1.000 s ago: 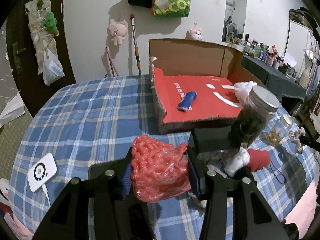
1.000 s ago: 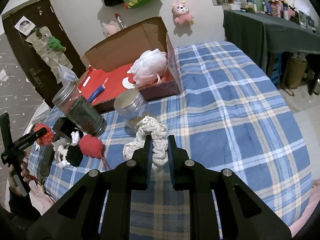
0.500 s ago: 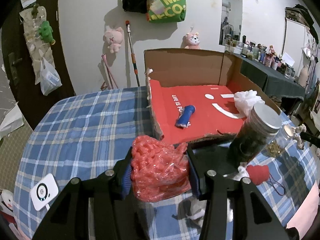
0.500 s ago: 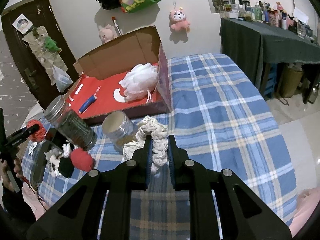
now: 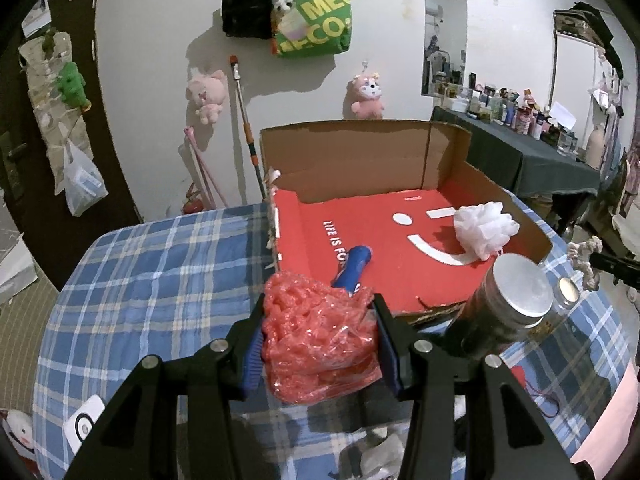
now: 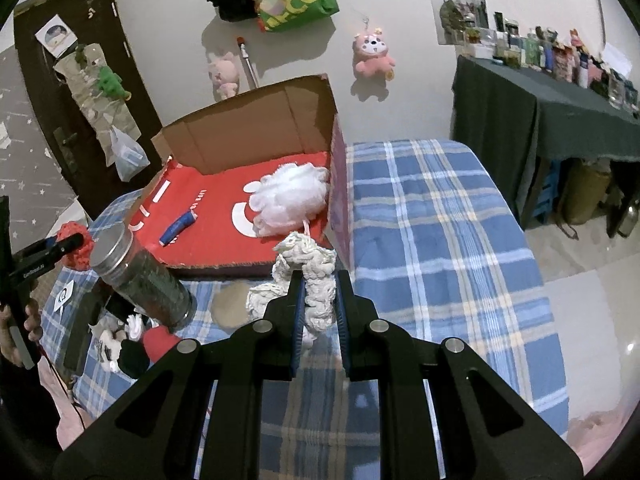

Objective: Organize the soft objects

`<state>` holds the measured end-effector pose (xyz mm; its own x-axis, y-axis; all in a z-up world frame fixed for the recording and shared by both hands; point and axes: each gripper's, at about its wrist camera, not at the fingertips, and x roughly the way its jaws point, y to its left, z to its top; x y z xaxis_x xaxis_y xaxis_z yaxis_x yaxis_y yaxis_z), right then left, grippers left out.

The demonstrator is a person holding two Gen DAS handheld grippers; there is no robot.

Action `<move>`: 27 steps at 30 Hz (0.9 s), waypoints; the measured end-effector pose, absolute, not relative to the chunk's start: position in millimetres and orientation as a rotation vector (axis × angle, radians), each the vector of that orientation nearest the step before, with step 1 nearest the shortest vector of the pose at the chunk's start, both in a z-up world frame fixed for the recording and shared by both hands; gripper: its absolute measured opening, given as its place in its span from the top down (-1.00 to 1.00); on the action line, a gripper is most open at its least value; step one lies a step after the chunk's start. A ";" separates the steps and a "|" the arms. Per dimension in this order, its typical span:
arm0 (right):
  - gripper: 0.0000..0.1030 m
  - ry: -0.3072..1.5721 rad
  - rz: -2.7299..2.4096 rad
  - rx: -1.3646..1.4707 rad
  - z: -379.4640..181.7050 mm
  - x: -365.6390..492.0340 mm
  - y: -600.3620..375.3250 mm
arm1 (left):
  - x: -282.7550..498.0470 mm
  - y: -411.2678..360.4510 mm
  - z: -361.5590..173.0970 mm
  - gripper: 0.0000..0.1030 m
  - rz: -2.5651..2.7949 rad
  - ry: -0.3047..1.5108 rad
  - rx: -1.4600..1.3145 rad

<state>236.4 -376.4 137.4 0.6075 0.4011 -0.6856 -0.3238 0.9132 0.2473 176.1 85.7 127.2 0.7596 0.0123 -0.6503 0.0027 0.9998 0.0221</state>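
My left gripper [image 5: 320, 340] is shut on a crumpled red plastic bag [image 5: 318, 344], held above the table just before the near edge of the open cardboard box [image 5: 360, 156]. My right gripper [image 6: 320, 312] is shut on a white knotted rope [image 6: 310, 268], held near the box's front right corner. The box's red floor [image 6: 216, 236] holds a white mesh puff [image 5: 484, 228] and a blue tube [image 5: 354, 266]. The rope also shows at the right edge of the left wrist view [image 5: 584, 258]. The red bag shows at far left of the right wrist view [image 6: 74, 244].
A tall jar with a metal lid [image 5: 504, 320] and a small lidded jar [image 5: 568, 290] stand before the box on the blue plaid table [image 5: 152, 280]. Red, black and white soft items [image 6: 132, 344] lie by the tall jar. A white device [image 5: 84, 424] lies at front left.
Both grippers have risen and moved toward the box with their loads. The left now looks down onto the box floor; the right has swung closer to the box's front right corner.
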 end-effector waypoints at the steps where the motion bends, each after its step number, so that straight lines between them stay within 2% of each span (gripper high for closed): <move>1: 0.73 0.814 0.424 0.094 139.3 238.7 -373.7 | 178.1 84.8 128.1 0.04 0.003 0.707 0.024; 27: 0.73 0.920 0.583 0.042 134.6 303.7 -328.1 | 243.2 65.1 116.7 0.04 -0.088 0.783 0.063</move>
<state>303.7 -328.1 134.6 0.4631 0.4916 -0.7375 -0.4566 0.8455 0.2770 243.2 65.1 116.7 0.7054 -0.0556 -0.7066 0.1023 0.9945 0.0240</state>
